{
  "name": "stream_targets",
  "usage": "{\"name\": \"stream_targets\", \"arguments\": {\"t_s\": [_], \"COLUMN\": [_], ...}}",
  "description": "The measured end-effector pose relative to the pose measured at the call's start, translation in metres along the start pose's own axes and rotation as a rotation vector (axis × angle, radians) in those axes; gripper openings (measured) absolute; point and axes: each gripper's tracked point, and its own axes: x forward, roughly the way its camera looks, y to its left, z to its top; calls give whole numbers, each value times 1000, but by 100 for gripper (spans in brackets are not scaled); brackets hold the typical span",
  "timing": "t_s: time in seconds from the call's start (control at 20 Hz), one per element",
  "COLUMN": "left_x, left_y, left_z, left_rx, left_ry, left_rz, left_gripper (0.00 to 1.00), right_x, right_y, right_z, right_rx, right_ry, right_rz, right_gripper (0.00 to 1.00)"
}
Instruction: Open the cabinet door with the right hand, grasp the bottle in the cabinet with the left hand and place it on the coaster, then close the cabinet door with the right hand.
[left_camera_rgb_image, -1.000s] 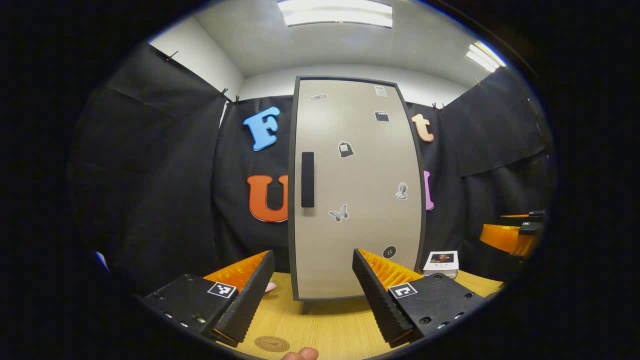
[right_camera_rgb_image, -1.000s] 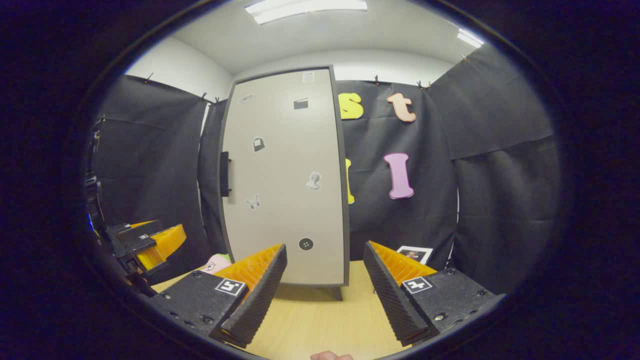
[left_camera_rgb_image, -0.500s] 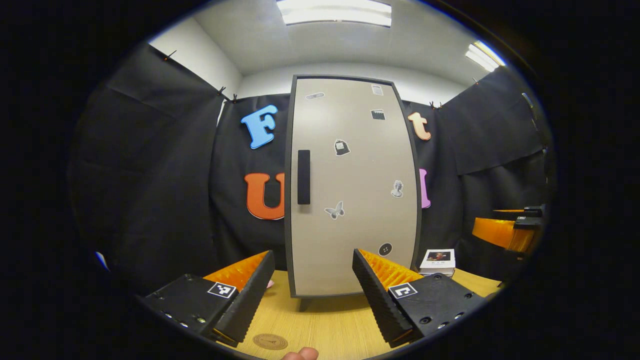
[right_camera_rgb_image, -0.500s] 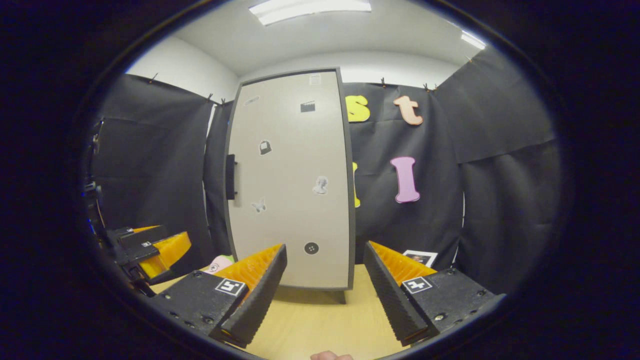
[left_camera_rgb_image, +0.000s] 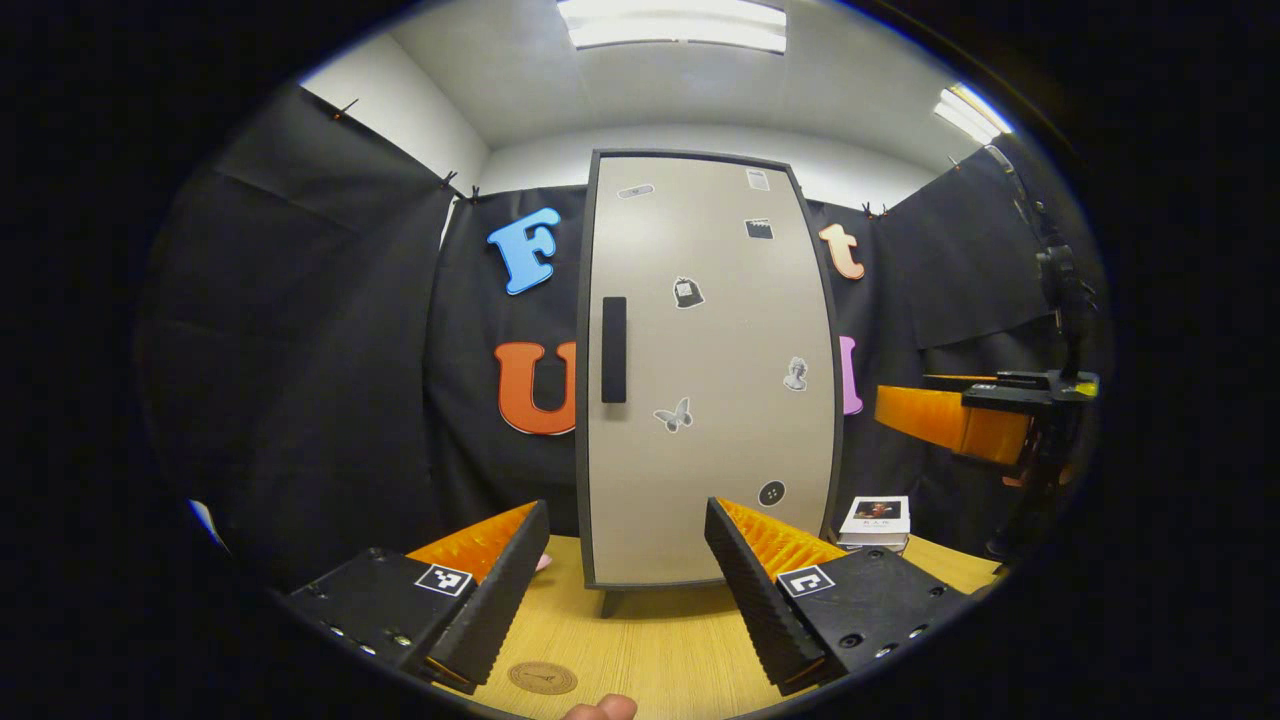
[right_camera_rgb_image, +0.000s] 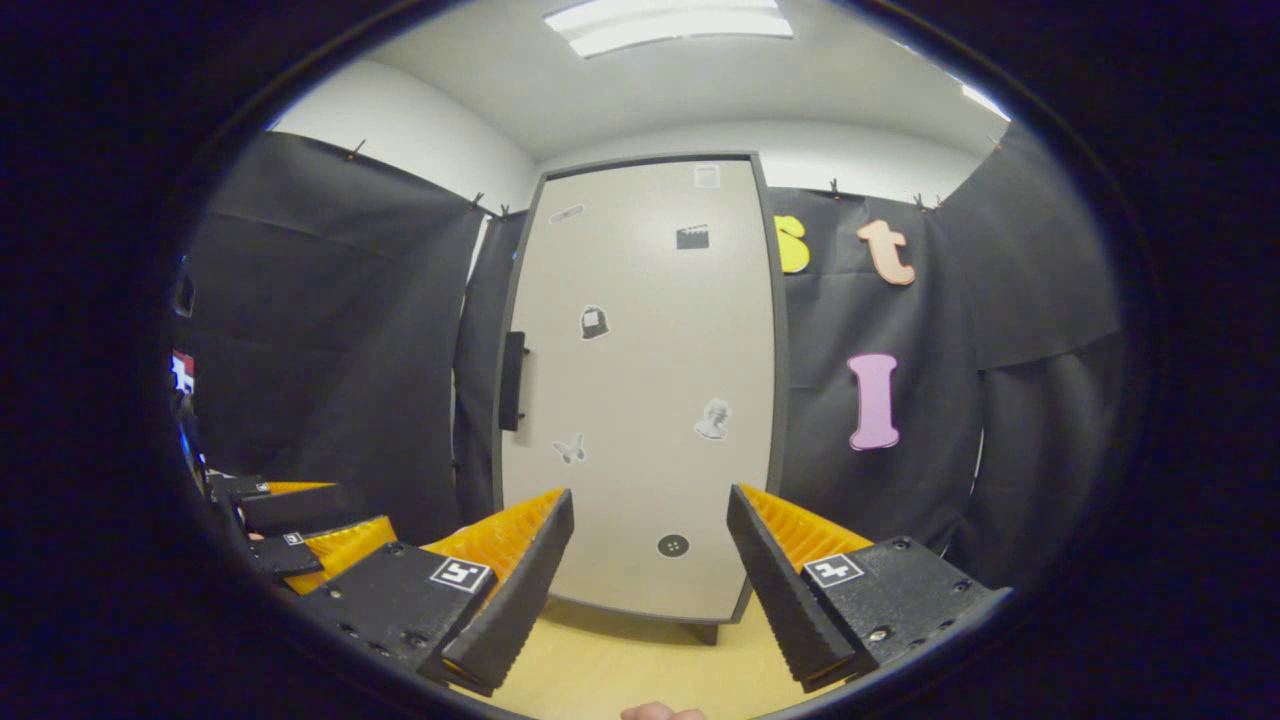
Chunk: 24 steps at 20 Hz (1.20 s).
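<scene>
In your left gripper view, your left gripper (left_camera_rgb_image: 618, 565) hangs low over the near part of the tabletop (left_camera_rgb_image: 660, 640) with its two fingers spread wide and nothing between them. The cabinet (left_camera_rgb_image: 705, 370) stands upright toward the far edge of the tabletop, straight ahead of those fingers, on short dark legs. Its pale door (left_camera_rgb_image: 710, 400) is flush shut, so the bottle behind it is hidden and you cannot tell where it sits. The dark vertical handle (left_camera_rgb_image: 614, 349) lies along the door's left edge (a few small stickers dot the panel). The round brown coaster (left_camera_rgb_image: 542, 677) lies flat at the near edge of the tabletop, just below the left finger, with nothing on it. A fingertip (left_camera_rgb_image: 600, 708) of yours shows at the very bottom. A small stack of booklets (left_camera_rgb_image: 876, 522) rests by the cabinet's right side, toward the far right corner. Your right gripper (left_camera_rgb_image: 950, 418) is raised at the right, well apart from the cabinet; from this side you cannot tell its opening.

In your right gripper view, the right gripper (right_camera_rgb_image: 650, 560) is released too, fingers wide apart and holding nothing, aimed at the lower half of the closed door (right_camera_rgb_image: 640, 400). The handle (right_camera_rgb_image: 513, 381) sits on the door's left edge, above and left of your fingers, untouched. Your left gripper (right_camera_rgb_image: 300, 540) shows low at the left, away from the cabinet (right_camera_rgb_image: 770, 400).
</scene>
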Motion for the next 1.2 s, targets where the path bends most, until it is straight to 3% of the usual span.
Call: {"name": "stream_targets", "arguments": {"t_s": [0.2, 0.25, 0.4, 0.55, 0.65, 0.7, 0.85, 1.0, 1.1, 1.2], "left_x": [-6, -7, -11, -12, -13, -13, -13, -14, -14, -13], "left_y": [1, 2, 5, 8, 12, 16, 21, 26, 30, 33], "left_z": [-6, -8, -14, -15, -14, -13, -11, -12, -15, -16], "left_rx": [6, 11, 17, 5, 6, 7, 2, 0, -3, -7], "left_ry": [12, 15, 28, 34, 32, 31, 24, 26, 32, 37], "left_rz": [1, 4, 12, 15, 23, 32, 40, 51, 60, 65], "left_gripper": [95, 95, 95, 95, 95, 95, 95, 95, 95, 95], "right_x": [37, 47, 80, 111, 130, 141, 172, 198, 212, 225], "right_y": [32, 40, 66, 88, 97, 101, 110, 126, 136, 144], "right_z": [10, 12, 24, 34, 37, 38, 41, 40, 36, 34], "right_rx": [15, 15, 25, 27, 17, 11, -16, -15, -10, -1], "right_ry": [-1, 0, 1, 7, 12, 13, 19, 42, 66, 82], "right_rz": [104, 127, 197, 252, 263, 267, 264, 282, 291, 298], "right_gripper": [95, 99, 95, 99, 94, 99, 94, 99, 94, 99]}}
